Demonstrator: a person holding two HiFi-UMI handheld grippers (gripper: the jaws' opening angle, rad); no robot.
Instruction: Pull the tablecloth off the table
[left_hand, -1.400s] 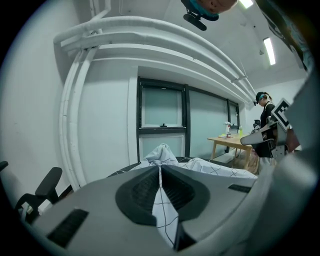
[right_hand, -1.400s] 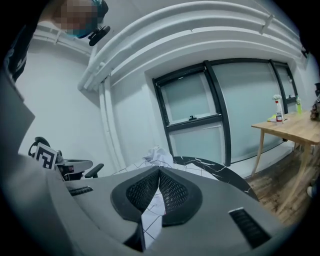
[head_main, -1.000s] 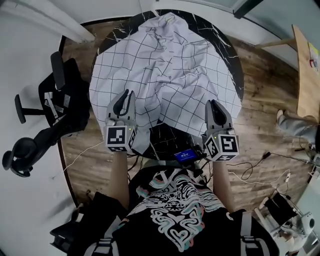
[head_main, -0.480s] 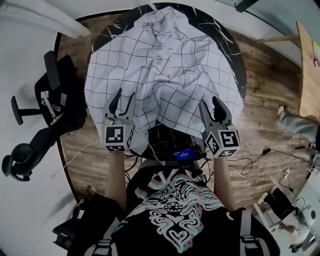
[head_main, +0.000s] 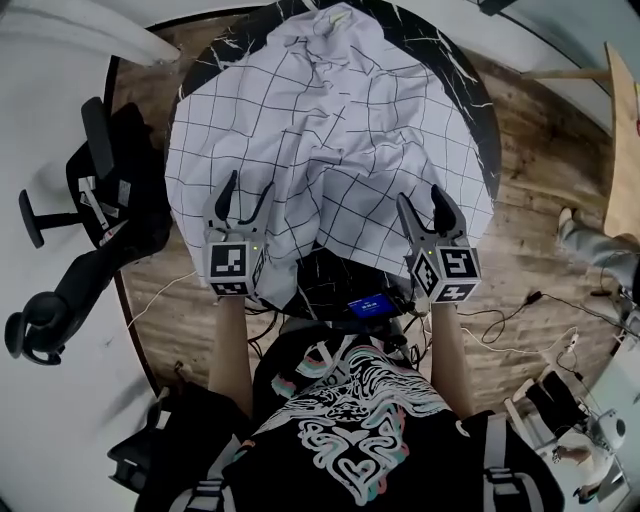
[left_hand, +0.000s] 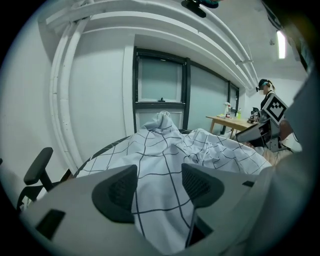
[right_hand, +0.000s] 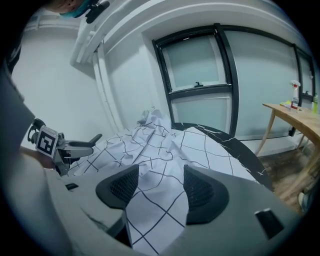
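Table (head_main: 468, 85) mostly hidden under tablecloth (head_main: 330, 130); far rim cut off at top edge.

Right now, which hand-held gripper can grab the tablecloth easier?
Probably left: both sets of jaws are opening, but the tablecloth fills the left hand-held gripper slightly more fully than the right hand-held gripper.

— What is the white tablecloth with thin black grid lines (head_main: 330, 130) made of?
— Thin woven cloth, matt and soft, rumpled into loose folds.
— And the round black tabletop with white veins (head_main: 478, 95) under it?
— It looks like polished stone or a marble-look finish, smooth with a slight sheen.
— The floor?
— The brown plank floor (head_main: 540, 190) is wood, grainy, a low satin finish.
— Anything else?
— The black office chair (head_main: 130, 200) looks like matt plastic and padding. The pale side table (right_hand: 292, 111) is light, smooth wood.
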